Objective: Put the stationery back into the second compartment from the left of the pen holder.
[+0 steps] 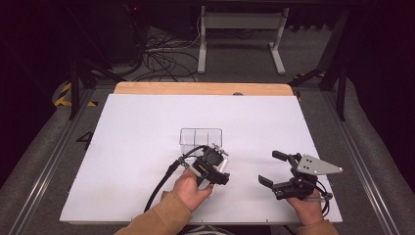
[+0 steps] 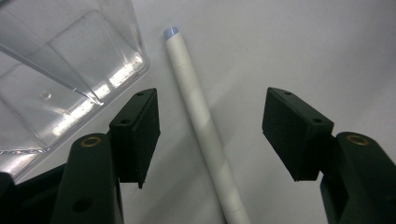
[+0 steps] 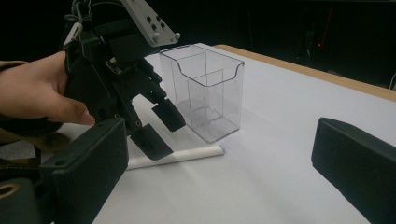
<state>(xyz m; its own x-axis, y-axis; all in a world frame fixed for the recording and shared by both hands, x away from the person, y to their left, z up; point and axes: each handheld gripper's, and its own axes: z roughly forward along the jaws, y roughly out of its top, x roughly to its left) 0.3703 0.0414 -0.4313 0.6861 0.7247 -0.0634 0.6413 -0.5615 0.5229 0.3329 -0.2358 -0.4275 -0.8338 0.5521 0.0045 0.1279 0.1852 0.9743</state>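
Both jaws of the left gripper (image 2: 210, 135) stand wide apart in the left gripper view, one pad at lower left of the frame and the other at lower right, and they grip nothing. Between them, on the white table cover (image 2: 289, 42), lies a white tube (image 2: 201, 121). It runs from the upper centre of the frame, where its pale blue end cap shows, down to the bottom edge. Neither pad touches it. A clear plastic box (image 2: 60, 70) fills the upper left of that frame, just beside the left pad and the upper part of the tube.

Right gripper (image 1: 274, 169): jaws likewise spread wide and empty. In the high view it sits at lower right of the frame, held in the person's right hand (image 1: 308, 210), well apart from the box (image 1: 200, 137) at frame centre. The left gripper (image 1: 215, 164) is just below the box in that view, held in the left hand (image 1: 188, 191).

In the right gripper view, the left gripper (image 3: 159, 128) appears at upper left, angled down over the tube (image 3: 187, 155), which lies flat on the table cover (image 3: 280, 116) at frame centre. The box (image 3: 205, 93) stands upright just behind the tube's capped end. Its inner dividers are visible and its compartments hold nothing. Contact between tube and box cannot be determined.
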